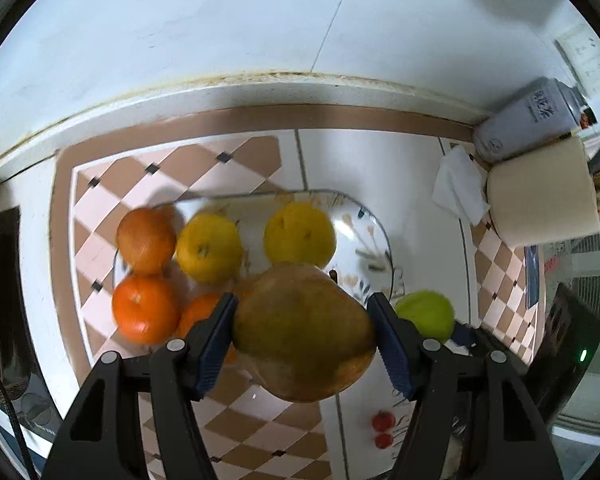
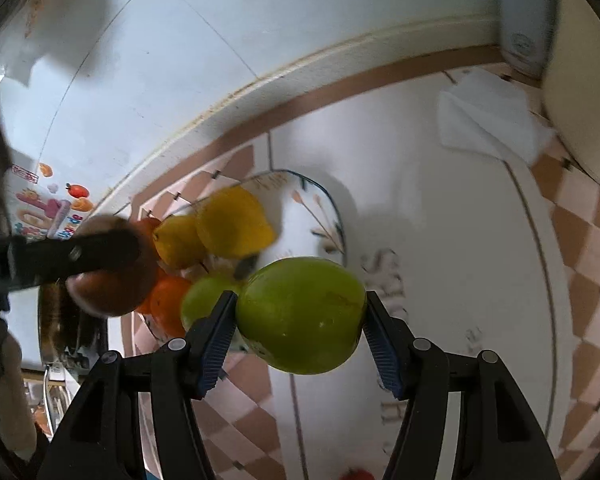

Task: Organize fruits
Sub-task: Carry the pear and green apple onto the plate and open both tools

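My left gripper (image 1: 302, 320) is shut on a brownish-green mango (image 1: 304, 332) and holds it above the near edge of a glass plate (image 1: 364, 232). The plate holds several oranges (image 1: 146, 308) and two yellow lemons (image 1: 300, 234). My right gripper (image 2: 300, 316) is shut on a green apple (image 2: 300, 316) and holds it above the counter, right of the plate (image 2: 320, 216). That apple shows in the left wrist view (image 1: 426, 312). The left gripper with the mango (image 2: 112, 292) shows at the left of the right wrist view. A second green fruit (image 2: 204, 300) lies by the plate's near edge.
The counter has a checkered tile cloth (image 1: 112, 184). A cream canister (image 1: 544, 196), a grey tin (image 1: 528, 120) and a folded white napkin (image 1: 458, 188) stand at the back right by the wall. A dark appliance (image 1: 0, 280) is at the left.
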### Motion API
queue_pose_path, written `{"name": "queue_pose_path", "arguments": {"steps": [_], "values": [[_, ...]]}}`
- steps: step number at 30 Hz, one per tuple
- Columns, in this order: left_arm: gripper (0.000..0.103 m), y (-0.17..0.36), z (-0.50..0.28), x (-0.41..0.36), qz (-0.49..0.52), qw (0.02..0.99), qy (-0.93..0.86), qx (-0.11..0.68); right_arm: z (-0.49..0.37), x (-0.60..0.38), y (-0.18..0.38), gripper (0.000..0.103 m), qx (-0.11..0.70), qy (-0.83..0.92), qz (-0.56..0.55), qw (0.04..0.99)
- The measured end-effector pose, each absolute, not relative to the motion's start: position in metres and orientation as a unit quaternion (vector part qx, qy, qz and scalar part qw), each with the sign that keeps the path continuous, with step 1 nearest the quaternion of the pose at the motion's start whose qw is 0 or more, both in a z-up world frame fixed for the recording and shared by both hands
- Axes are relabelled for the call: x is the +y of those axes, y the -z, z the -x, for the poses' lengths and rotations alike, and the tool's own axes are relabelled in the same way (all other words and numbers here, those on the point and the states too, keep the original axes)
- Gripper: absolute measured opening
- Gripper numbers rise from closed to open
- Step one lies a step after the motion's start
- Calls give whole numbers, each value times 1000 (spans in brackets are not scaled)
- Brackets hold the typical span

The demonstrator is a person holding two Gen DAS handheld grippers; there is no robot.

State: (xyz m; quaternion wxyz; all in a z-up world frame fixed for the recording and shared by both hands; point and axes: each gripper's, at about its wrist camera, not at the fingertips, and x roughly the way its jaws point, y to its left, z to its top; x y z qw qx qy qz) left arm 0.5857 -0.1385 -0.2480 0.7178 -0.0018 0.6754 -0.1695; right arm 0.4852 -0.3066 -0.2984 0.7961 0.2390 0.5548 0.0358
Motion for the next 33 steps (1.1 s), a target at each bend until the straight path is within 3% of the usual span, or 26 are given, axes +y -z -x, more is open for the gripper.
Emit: {"name": "queue_pose_path", "arguments": {"steps": [11, 21, 25, 29, 32, 33], "values": [[64, 290, -637, -219, -25, 637, 211, 741, -505, -297, 332, 65, 561, -85, -324, 757], [65, 315, -636, -249, -83, 602, 208, 767, -502, -298, 347, 68, 580, -85, -359, 726], [88, 308, -636, -241, -69, 615, 207, 757, -499, -305, 335, 84, 579, -72, -361, 727], [88, 289, -634, -222, -59, 649, 194, 734, -497, -311, 323, 84, 590, -40, -325, 738], [88, 271, -623, -195, -59, 687, 172, 704, -495, -305, 314, 99, 599, -14, -270, 754], [88, 267, -617, -184, -60, 700, 160, 694, -493, -299, 309, 99, 605, 4, -231, 762]]}}
